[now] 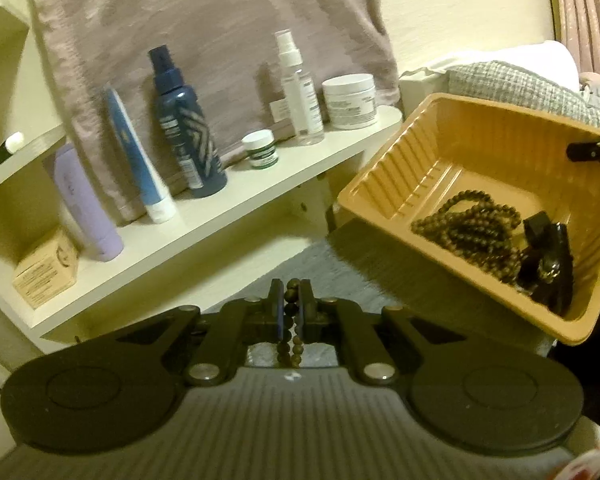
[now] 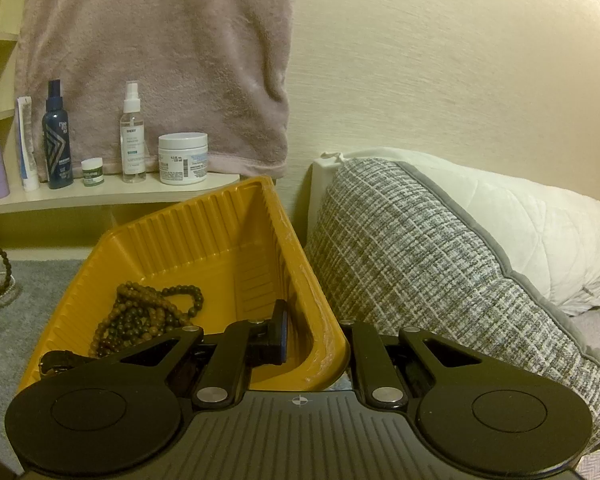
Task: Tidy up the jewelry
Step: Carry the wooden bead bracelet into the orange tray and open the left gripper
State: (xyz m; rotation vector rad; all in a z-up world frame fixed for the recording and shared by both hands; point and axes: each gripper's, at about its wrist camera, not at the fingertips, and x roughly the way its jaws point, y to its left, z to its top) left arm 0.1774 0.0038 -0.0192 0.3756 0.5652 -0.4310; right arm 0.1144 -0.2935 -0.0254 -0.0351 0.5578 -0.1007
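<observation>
My left gripper point(image 1: 293, 304) is shut on a strand of brown beads point(image 1: 290, 322), which hangs down between the pads. To its right an orange ribbed plastic tray point(image 1: 452, 152) is held tilted in the air. A pile of brown bead strands point(image 1: 466, 224) and a black item point(image 1: 548, 256) lie in it. My right gripper point(image 2: 312, 320) is shut on the tray's wall point(image 2: 300, 280), one finger point(image 2: 278, 332) inside and the other hidden outside. The bead pile point(image 2: 148, 312) lies in the tray's low corner. The left gripper's strand point(image 2: 6, 264) shows at the far left edge.
A white shelf point(image 1: 228, 200) carries a dark blue spray bottle point(image 1: 188, 128), a clear spray bottle point(image 1: 300, 92), tubes, white jars and a small box. A mauve towel point(image 2: 160, 60) hangs behind. A grey woven pillow point(image 2: 420, 260) and a white pillow point(image 2: 520, 220) lie right of the tray.
</observation>
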